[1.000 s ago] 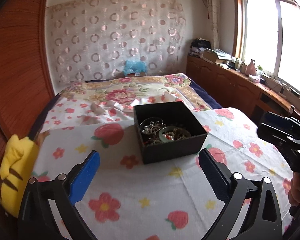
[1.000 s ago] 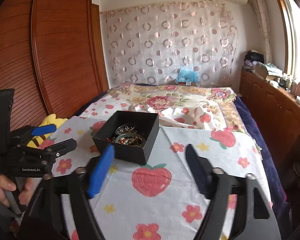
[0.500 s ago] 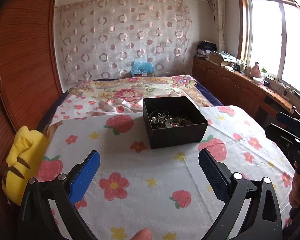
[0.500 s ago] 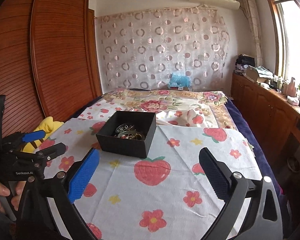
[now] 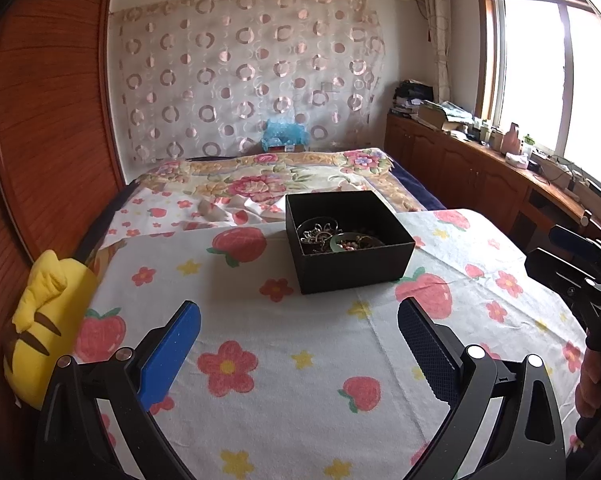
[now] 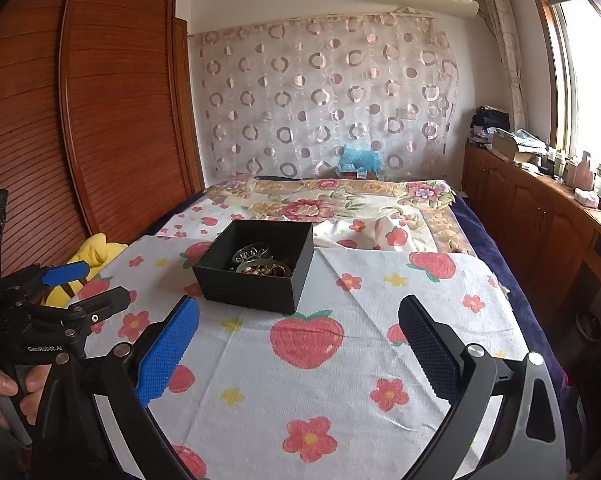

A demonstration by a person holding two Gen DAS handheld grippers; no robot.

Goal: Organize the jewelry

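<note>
The box (image 5: 350, 240) stands on the cloth (image 5: 284, 360) toward the far edge of the bed, with the jewelry (image 5: 334, 236) heaped inside. No piece shows on the cloth. The left gripper (image 5: 298, 344) and right gripper (image 6: 298, 344) hover near it, fingers spread wide, holding nothing. Gathering appears complete; any sorting inside the box remains.

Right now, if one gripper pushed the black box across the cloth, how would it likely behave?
The black box is low and wide with a flat base, so it would probably slide rather than tip. The strawberry cloth may bunch ahead of it. The loose jewelry inside would likely shift and tangle.
</note>
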